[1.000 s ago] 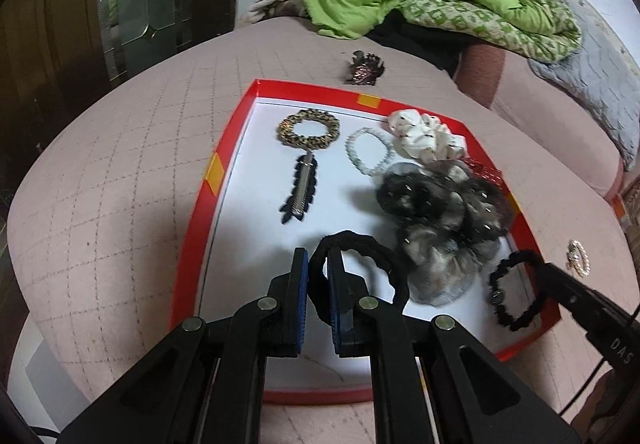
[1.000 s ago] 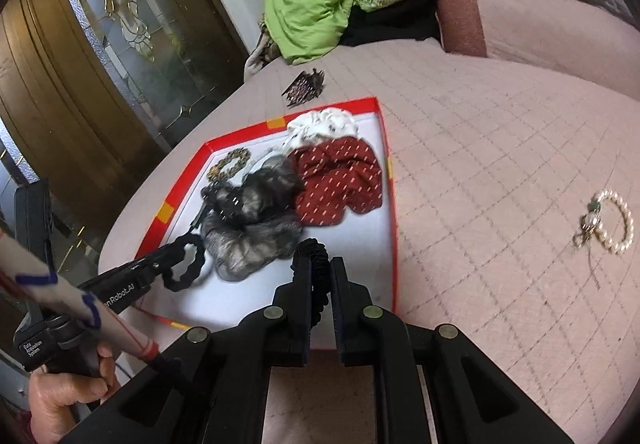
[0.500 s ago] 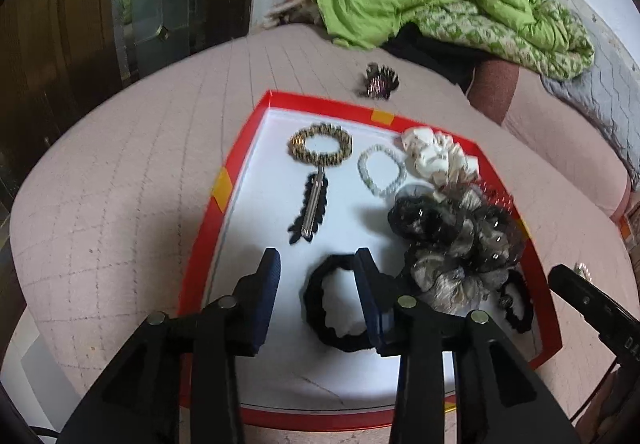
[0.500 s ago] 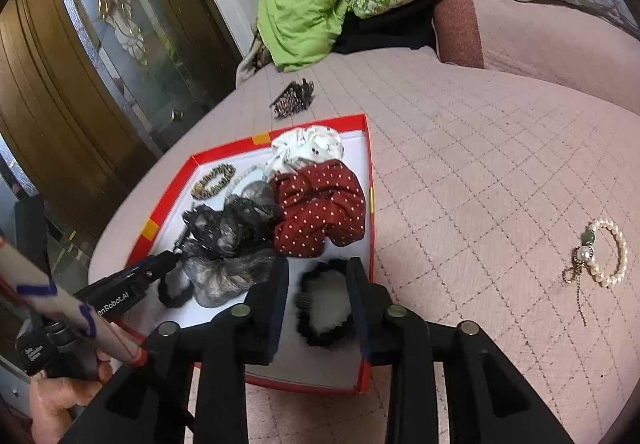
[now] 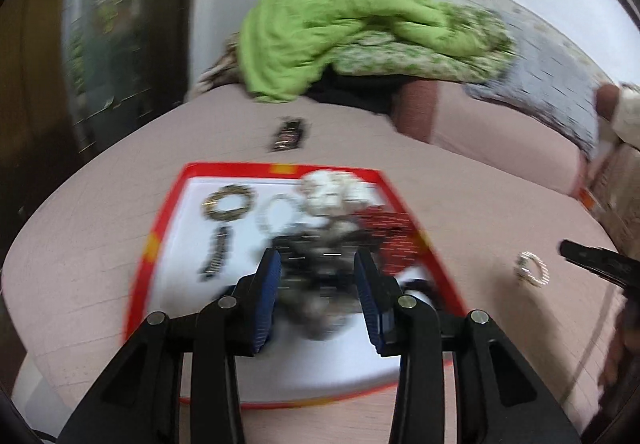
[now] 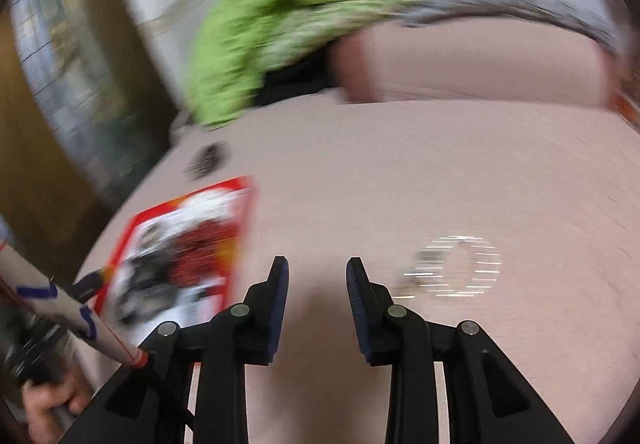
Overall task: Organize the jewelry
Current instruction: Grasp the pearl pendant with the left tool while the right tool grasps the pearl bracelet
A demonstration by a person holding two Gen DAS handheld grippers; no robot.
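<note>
Red-rimmed tray (image 5: 154,244) sits on a pink quilted surface (image 5: 460,196), holding hair ties and bracelets smeared by motion blur: one gold ring-shaped piece (image 5: 228,203), one pale bead bracelet (image 5: 276,216), one white scrunchie (image 5: 332,190), one red dotted scrunchie (image 5: 390,232). The left gripper (image 5: 316,280), jaws spread and empty, hides a dark scrunchie heap. Right of the tray, one pearl bracelet (image 6: 460,264) lies apart, just beyond the right gripper (image 6: 318,280), also spread and empty.
</note>
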